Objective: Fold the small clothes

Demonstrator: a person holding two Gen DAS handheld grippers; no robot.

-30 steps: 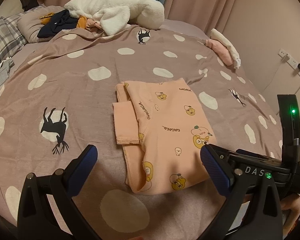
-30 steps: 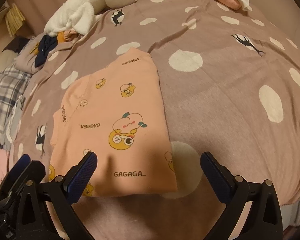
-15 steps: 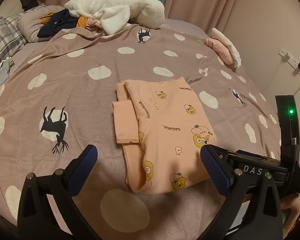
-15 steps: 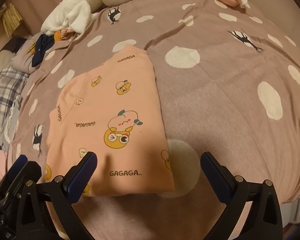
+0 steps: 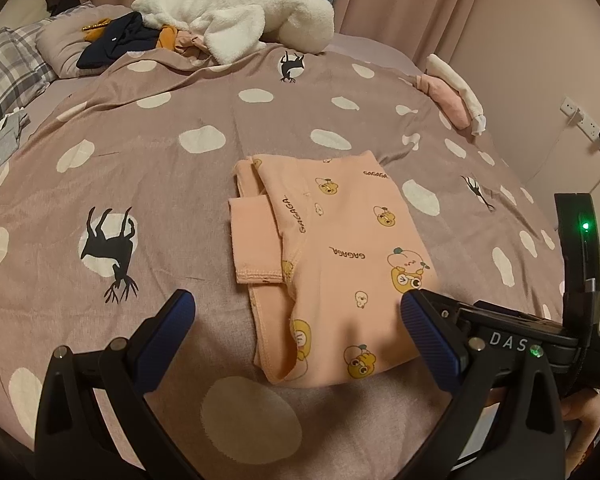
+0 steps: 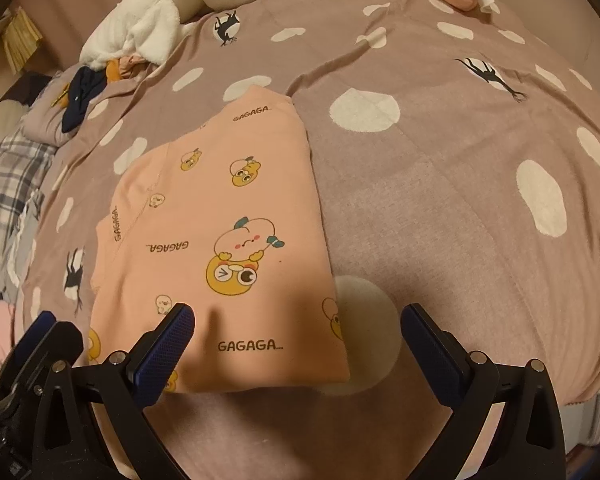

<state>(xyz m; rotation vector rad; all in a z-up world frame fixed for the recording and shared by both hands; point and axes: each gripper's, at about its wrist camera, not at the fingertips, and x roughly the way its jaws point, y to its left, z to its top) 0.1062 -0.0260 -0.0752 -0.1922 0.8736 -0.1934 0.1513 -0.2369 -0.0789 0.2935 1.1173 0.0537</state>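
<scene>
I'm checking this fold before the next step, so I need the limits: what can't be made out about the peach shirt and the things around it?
- Peach shirt: layers underneath are hidden by its top panel in both views.
- Its near-left corner: covered by the right gripper finger in the right wrist view.
- Clothes pile by the white fleece: too small and tangled to identify.
- Hand: cut off behind the gripper body, left wrist view.

"GAGAGA..." is printed repeatedly on the peach garment (image 6: 220,240); "DAS" marks the right tongs (image 5: 508,340).
</scene>
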